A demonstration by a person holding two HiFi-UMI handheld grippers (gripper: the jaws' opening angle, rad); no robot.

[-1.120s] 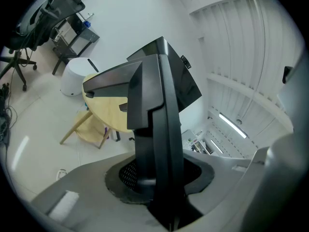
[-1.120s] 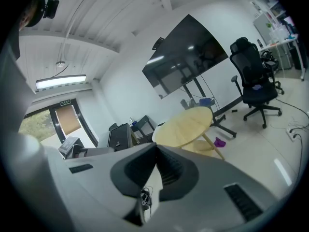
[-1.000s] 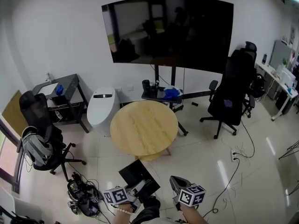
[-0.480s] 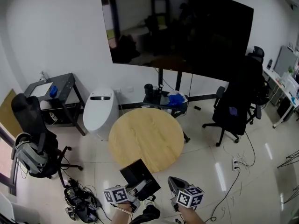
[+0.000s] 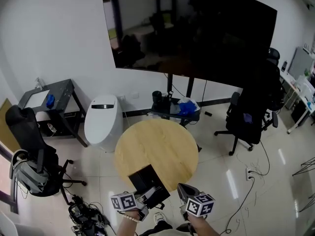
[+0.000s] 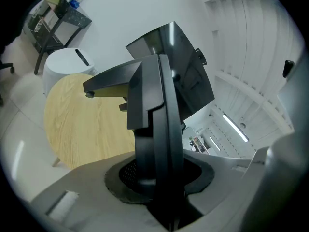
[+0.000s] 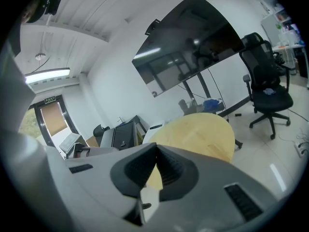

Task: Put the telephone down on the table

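Observation:
The black telephone (image 5: 147, 181) (image 6: 155, 105) is a flat dark set, clamped on edge between the jaws of my left gripper (image 5: 149, 195) (image 6: 161, 178). In the head view it hangs over the near rim of the round wooden table (image 5: 157, 144) (image 6: 79, 124). My right gripper (image 5: 183, 191) (image 7: 155, 153) is just right of it, shut, its pads meeting with nothing between them. It points at the same table (image 7: 200, 129) from its near edge.
A big dark screen (image 5: 192, 28) on a stand fills the far wall, with a low shelf (image 5: 176, 108) under it. A white rounded unit (image 5: 102, 122) stands left of the table, a black office chair (image 5: 256, 107) right. Another chair (image 5: 29, 151) and floor cables (image 5: 83, 213) lie left.
Both grippers and my head have moved forward toward the table. The table sits nearer in view, and the held telephone now overlaps its near edge.

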